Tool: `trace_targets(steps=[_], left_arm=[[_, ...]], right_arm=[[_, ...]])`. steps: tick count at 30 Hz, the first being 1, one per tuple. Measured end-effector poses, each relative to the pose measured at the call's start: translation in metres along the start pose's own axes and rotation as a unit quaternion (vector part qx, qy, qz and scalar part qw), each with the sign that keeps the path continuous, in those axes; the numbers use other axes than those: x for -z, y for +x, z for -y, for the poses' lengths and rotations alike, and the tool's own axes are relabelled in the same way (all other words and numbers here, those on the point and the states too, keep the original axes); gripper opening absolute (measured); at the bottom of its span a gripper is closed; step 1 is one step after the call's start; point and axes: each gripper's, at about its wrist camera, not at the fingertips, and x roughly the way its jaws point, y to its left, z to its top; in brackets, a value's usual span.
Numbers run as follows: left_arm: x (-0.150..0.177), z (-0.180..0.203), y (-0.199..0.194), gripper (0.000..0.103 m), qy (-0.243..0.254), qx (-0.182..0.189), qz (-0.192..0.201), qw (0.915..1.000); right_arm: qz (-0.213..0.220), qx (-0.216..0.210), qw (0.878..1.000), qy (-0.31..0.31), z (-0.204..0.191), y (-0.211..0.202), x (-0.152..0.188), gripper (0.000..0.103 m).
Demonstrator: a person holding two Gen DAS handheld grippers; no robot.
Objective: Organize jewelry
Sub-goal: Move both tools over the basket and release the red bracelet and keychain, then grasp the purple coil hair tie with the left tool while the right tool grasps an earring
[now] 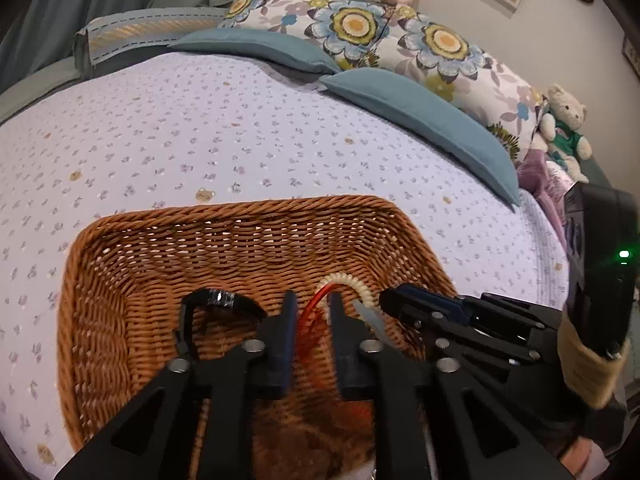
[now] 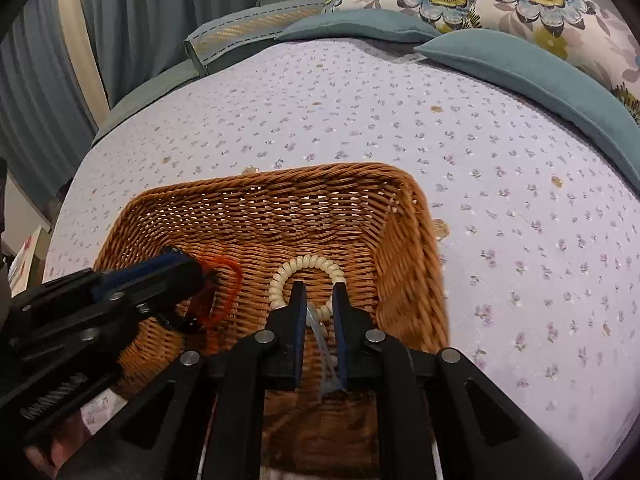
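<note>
Reaching: both grippers are inside the wicker basket (image 1: 224, 236) on the bed.
Left gripper (image 1: 312, 300): fingers close together with a narrow gap; red cord (image 1: 310, 312) runs through that gap. Cannot tell if the pads actually press it. In the right view its tip (image 2: 200, 276) sits at the cord's loop (image 2: 228, 288).
Right gripper (image 2: 319, 292): fingers apart with a gap between them; a clear tag (image 2: 322, 344) lies in the gap, contact with the pads not resolvable.
Bead bracelet (image 2: 306, 266): cream, ring-shaped, flat on the basket floor, just ahead of the right fingers and between their tips.
Black band (image 1: 222, 300): dark strap with a metal piece, arched on the basket floor, left of the left gripper.
Basket position: on the floral bedspread (image 1: 240, 136), near the front edge.
Background: 2 blue pillows (image 1: 424, 120) and a flowered cushion (image 1: 360, 28) at the head; teddy bear (image 1: 566, 120) at far right.
</note>
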Motion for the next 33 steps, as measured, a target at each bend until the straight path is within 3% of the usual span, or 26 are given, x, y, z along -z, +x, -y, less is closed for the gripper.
trace_targets(steps=[2, 3, 11, 17, 25, 33], left_arm=[[0.003, 0.001, -0.021, 0.045, -0.002, 0.001, 0.021, 0.9998], [0.006, 0.001, -0.032, 0.046, -0.002, 0.003, 0.03, 0.9995], [0.042, 0.009, -0.108, 0.046, -0.004, 0.012, 0.061, 0.9981], [0.08, 0.015, -0.148, 0.046, -0.003, 0.016, 0.055, 0.9983], [0.13, 0.015, -0.168, 0.046, -0.033, 0.014, 0.038, 0.9987], [0.173, 0.006, -0.159, 0.046, -0.086, 0.044, 0.002, 0.9954]], right_arm=[[0.007, -0.006, 1.0, 0.004, 0.002, -0.014, 0.003, 0.019], [0.011, -0.01, 1.0, 0.005, 0.003, -0.02, 0.004, 0.02], [0.038, -0.032, 0.999, -0.006, -0.005, -0.085, 0.039, 0.022], [0.038, -0.046, 0.998, -0.007, -0.01, -0.123, 0.082, 0.026], [0.015, -0.042, 0.999, 0.001, -0.002, -0.138, 0.134, 0.029], [-0.002, -0.035, 0.999, 0.007, 0.008, -0.133, 0.168, 0.029]])
